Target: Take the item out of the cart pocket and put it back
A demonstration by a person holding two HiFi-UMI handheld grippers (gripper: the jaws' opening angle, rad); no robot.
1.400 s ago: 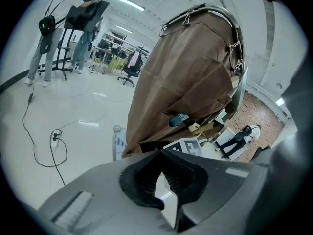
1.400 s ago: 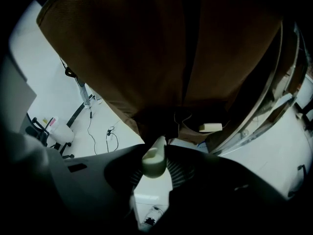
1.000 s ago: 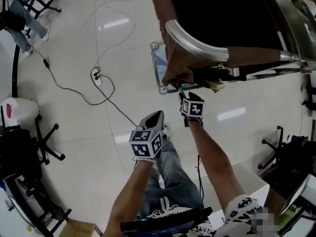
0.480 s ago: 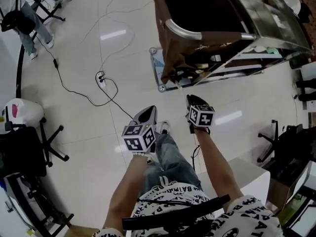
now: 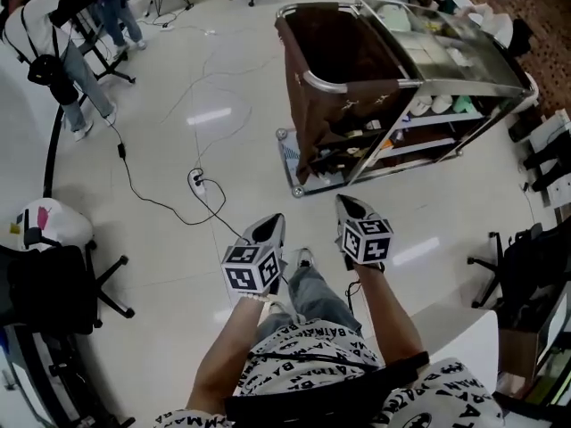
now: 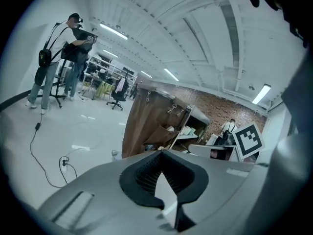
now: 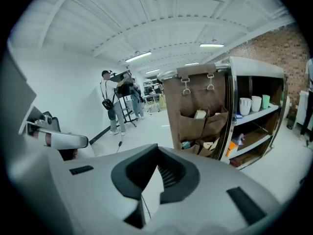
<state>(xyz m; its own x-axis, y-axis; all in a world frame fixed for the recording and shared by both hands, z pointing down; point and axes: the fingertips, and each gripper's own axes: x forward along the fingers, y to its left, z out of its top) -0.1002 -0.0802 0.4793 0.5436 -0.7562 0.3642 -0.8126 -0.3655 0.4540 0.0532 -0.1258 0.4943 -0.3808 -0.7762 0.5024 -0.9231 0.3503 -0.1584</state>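
The housekeeping cart (image 5: 357, 83) stands a step ahead of me, with a brown cloth bag (image 5: 308, 105) on its near end. Pockets (image 7: 200, 124) sewn on the bag hold small items, one a pale box (image 7: 199, 114). The cart also shows in the left gripper view, far off (image 6: 151, 126). My left gripper (image 5: 272, 224) and right gripper (image 5: 350, 205) hover side by side over the floor, well short of the cart. Each one's jaws are shut with nothing between them, as both the left gripper (image 6: 164, 180) and the right gripper (image 7: 155, 177) show.
A black cable and a power strip (image 5: 198, 183) lie on the floor to my left front. A person (image 5: 80, 52) stands at the far left by a stand. Office chairs (image 5: 53, 283) sit at the left, and more at the right edge (image 5: 517, 266). The cart's shelves (image 7: 254, 116) hold cups.
The right gripper has drawn back from the cart's pockets toward my body. The whole view has backed away from the cart, so it now stands farther off. The left gripper stayed low beside it.
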